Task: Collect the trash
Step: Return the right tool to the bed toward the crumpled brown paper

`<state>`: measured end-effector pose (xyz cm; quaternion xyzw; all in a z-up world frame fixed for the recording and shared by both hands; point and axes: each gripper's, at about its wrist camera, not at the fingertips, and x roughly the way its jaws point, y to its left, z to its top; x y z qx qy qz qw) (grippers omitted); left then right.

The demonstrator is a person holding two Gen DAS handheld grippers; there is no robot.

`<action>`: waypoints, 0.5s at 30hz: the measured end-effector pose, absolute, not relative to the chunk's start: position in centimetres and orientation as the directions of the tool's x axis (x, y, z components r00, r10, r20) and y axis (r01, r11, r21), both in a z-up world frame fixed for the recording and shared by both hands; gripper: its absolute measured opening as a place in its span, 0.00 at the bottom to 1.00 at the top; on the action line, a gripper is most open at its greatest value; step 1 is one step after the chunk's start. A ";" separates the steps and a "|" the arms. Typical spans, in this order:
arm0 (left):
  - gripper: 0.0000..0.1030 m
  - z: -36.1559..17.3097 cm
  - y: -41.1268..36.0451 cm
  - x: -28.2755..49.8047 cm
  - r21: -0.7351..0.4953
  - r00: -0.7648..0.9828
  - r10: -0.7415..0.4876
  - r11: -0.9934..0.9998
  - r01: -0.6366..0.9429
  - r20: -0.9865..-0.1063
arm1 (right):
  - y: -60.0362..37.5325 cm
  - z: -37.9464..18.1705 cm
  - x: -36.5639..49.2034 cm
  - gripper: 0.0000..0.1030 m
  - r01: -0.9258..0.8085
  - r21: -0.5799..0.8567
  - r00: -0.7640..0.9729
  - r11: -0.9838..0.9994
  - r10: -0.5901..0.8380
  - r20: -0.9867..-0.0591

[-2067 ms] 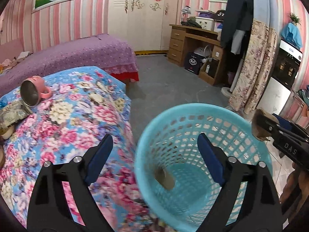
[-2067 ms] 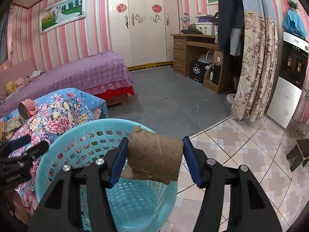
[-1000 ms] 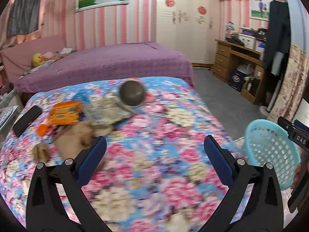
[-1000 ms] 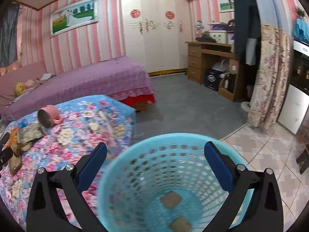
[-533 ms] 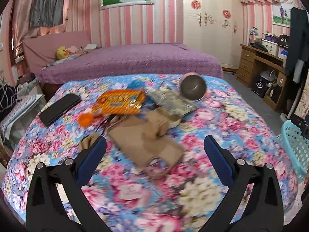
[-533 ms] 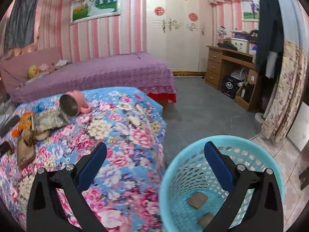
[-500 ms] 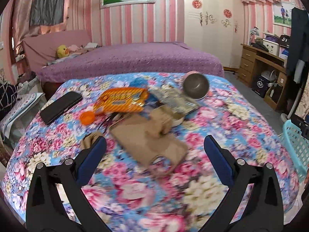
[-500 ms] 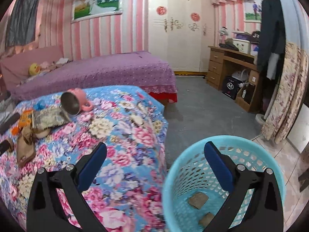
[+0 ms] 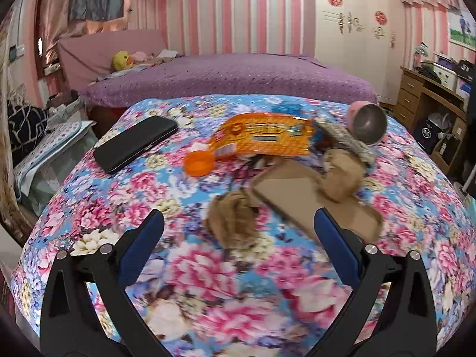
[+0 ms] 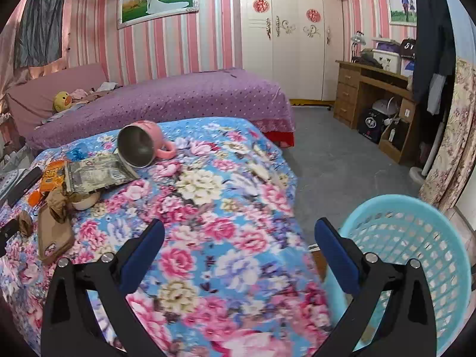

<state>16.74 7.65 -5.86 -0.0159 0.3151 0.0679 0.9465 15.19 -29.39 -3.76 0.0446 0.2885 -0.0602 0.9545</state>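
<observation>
My left gripper is open and empty above the floral bed cover, just short of a crumpled brown paper wad. Behind it lie a flat brown cardboard piece, a second brown wad, an orange snack wrapper, an orange cap and a grey foil packet. My right gripper is open and empty over the bed's right side. The light blue trash basket stands on the floor to its right. The same trash shows at the left in the right wrist view.
A black phone lies at the left of the cover. A pink mug lies on its side at the back right. A purple bed, a wardrobe and a wooden desk stand beyond.
My right gripper let a brown wad fall into the basket and swung left toward the bed. My left gripper swung from the basket to the trash on the cover and came closer to it.
</observation>
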 end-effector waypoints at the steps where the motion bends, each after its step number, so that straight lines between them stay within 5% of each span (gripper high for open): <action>1: 0.95 -6.0 8.2 17.0 0.004 0.786 0.118 0.989 -0.145 -0.607 | -29.0 -3.9 15.3 0.96 0.143 0.050 0.824 0.988 -0.091 -0.559; 8: 0.91 -6.8 10.6 18.1 -0.021 0.756 0.118 0.985 -0.172 -0.644 | -27.4 -4.0 15.9 0.96 0.147 0.034 0.820 0.989 -0.102 -0.563; 15: 0.65 -8.0 10.7 19.7 -0.069 0.710 0.028 0.992 -0.108 -0.703 | -24.0 -4.3 16.5 0.96 0.089 -0.012 0.807 0.996 -0.079 -0.586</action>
